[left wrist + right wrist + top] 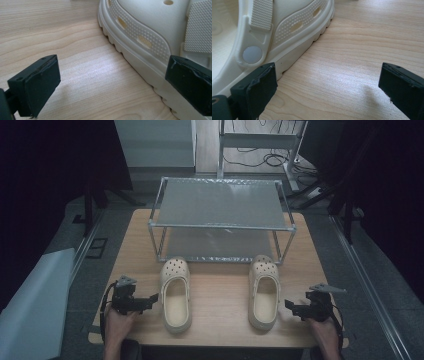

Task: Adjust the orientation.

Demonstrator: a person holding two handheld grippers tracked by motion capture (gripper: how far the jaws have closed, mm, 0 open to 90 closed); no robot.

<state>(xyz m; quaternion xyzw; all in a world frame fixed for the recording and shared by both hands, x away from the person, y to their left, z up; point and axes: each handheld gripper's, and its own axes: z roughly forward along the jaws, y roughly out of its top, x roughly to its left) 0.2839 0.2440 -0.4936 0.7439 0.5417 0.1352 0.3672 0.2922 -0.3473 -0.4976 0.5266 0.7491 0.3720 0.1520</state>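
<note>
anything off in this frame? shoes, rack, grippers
Nothing stands out. Both clogs, left and right, sit upright on the table, toes toward the rack, whose shelves are bare. The left gripper and right gripper are open, holding nothing, outside the shoes.

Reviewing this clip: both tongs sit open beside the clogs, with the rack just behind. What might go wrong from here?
1. The left tongs sit beside the left cream foam clog, not around it; closing now would likely pinch air or nudge it sideways.
2. The right tongs stand likewise beside the right cream foam clog.
3. Both toes lie close to the two-tier metal shoe rack; a forward push may jam them against its frame.
</note>
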